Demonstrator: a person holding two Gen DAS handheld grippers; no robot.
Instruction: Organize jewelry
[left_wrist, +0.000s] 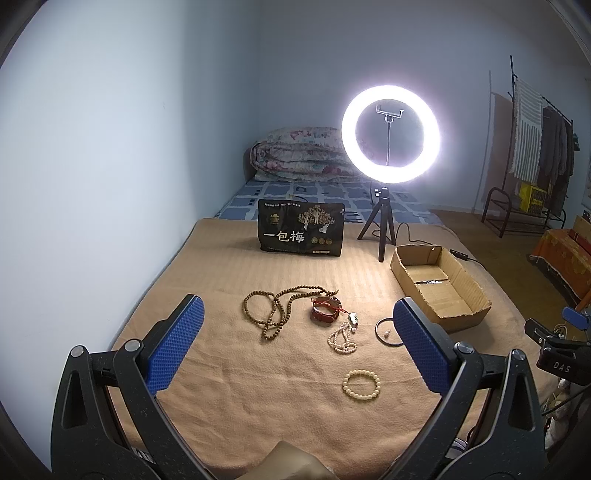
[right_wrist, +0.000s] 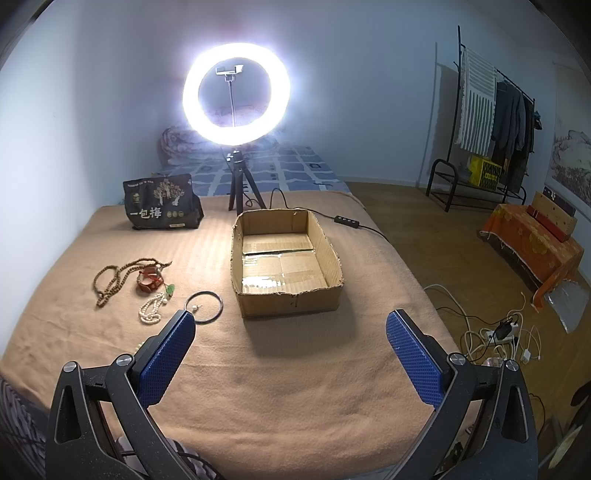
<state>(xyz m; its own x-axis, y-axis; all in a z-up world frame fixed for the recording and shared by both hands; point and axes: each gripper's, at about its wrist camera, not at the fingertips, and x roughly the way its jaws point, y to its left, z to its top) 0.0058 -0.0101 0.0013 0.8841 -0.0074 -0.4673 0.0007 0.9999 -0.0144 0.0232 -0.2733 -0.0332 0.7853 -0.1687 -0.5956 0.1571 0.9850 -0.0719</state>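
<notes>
Jewelry lies on a tan blanket (left_wrist: 229, 266): a long brown bead necklace (left_wrist: 275, 308), a red-brown bangle with red cord (left_wrist: 325, 308), a white pearl strand (left_wrist: 341, 339), a cream bead bracelet (left_wrist: 361, 384) and a thin black ring bangle (left_wrist: 386, 332). An open, empty cardboard box (right_wrist: 286, 254) sits to their right. My left gripper (left_wrist: 299, 325) is open and empty, held above the jewelry. My right gripper (right_wrist: 290, 334) is open and empty, in front of the box; the black bangle (right_wrist: 204, 307) lies by its left finger.
A lit ring light on a tripod (left_wrist: 389, 134) and a black snack bag (left_wrist: 301, 229) stand at the blanket's far side. A cable with a switch (right_wrist: 347, 220) runs behind the box. Floor, cords (right_wrist: 495, 332) and a clothes rack (right_wrist: 487, 122) lie right.
</notes>
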